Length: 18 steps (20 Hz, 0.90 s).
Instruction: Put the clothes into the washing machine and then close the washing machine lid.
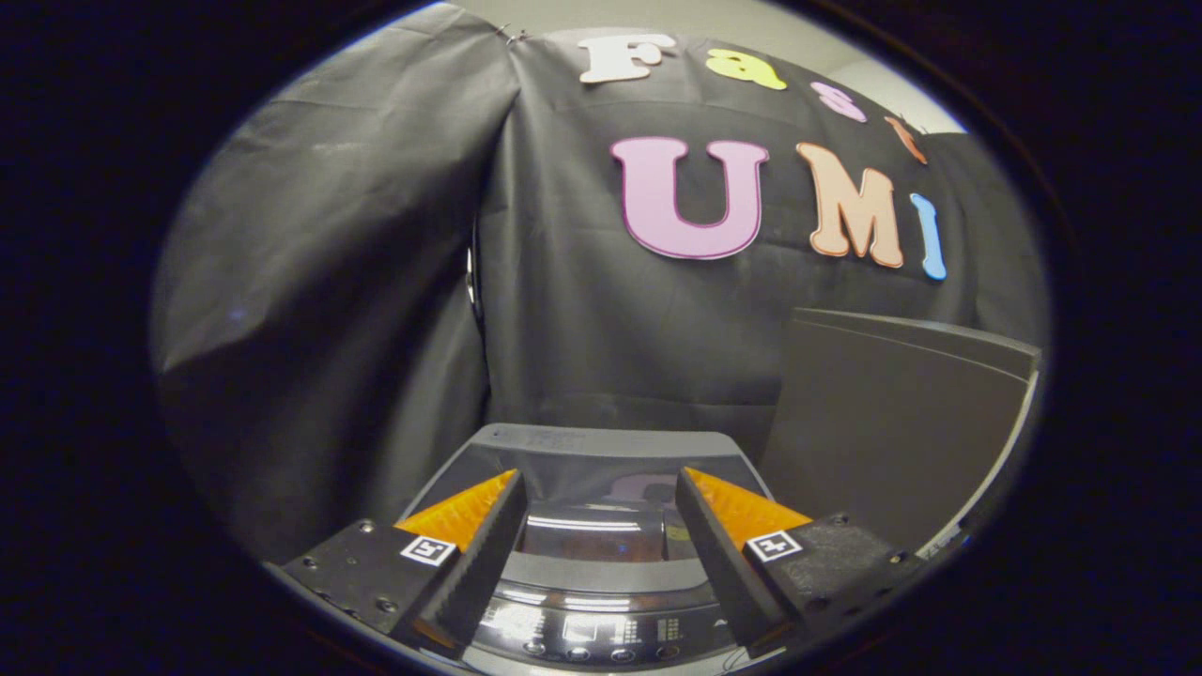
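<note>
Between the two fingers, which stand wide apart with nothing held, the gripper (596, 488) looks down on one washing machine (601, 526). Nearest, at the machine's front edge, runs a curved control panel (592, 638) with a row of small round buttons (their markings too small to make out). Just beyond it lies the glossy lid (601, 540), flat and closed over the tub, so nothing of the tub's contents can be seen. The machine's long axis runs straight away from the fingers, front edge nearest, rear edge towards the booth's wall. Along that rear edge sits a grey raised back strip (601, 439), spanning the top from side to side. Off the machine's right rear corner stands one dark grey panel (892, 422), upright and leaning slightly. Farthest back hangs the black cloth wall (357, 282), creased, with a seam where two sheets meet.
</note>
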Motion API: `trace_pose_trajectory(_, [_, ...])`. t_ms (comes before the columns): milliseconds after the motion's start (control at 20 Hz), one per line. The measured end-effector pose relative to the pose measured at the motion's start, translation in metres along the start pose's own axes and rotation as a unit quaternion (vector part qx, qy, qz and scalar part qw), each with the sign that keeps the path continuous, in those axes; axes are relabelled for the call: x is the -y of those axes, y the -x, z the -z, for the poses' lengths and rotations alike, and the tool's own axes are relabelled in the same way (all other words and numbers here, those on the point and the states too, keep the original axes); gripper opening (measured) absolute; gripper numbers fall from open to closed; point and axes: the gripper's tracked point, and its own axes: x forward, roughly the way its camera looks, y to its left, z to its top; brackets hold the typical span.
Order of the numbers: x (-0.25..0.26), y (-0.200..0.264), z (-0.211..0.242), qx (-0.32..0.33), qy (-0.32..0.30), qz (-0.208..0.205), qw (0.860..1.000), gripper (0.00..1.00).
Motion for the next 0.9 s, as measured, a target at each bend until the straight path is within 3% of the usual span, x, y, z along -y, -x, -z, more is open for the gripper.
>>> trace_pose_trajectory(300, [0.016,0.059,-0.052,0.067,-0.044,-0.011,0.997,0.96])
trace_pose_trajectory(650, [0.036,0.105,-0.102,0.088,-0.102,-0.011,0.991,0.97])
trace_pose_trajectory(900, [0.054,0.14,-0.132,0.109,-0.101,-0.002,0.989,0.97])
